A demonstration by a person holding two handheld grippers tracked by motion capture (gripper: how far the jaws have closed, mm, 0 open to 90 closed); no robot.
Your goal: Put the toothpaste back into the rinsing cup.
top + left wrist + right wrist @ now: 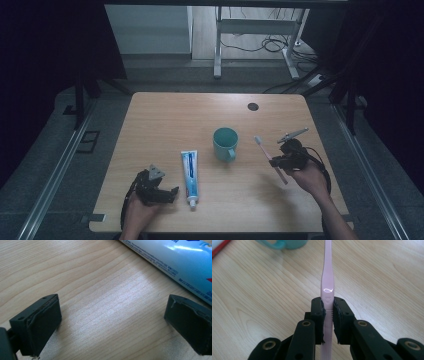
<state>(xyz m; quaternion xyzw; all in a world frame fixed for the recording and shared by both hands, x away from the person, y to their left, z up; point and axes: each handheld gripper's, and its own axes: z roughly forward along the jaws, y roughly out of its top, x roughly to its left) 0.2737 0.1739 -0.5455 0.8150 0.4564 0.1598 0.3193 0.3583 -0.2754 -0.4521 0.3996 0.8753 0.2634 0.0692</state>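
Both forearms come in from the table's near edge. The left hand (142, 207) rests low, its gripper (167, 192) with jaws spread wide and nothing between them. The right gripper (280, 162) is clamped (pads pressed tight), that hand (310, 177) raised slightly.

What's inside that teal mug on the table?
The teal mug looks empty in the high view: just its teal inner wall and a shadowed bottom. Its near rim hides part of the inside. The pink toothbrush isn't in it; the right gripper holds it beside the mug.
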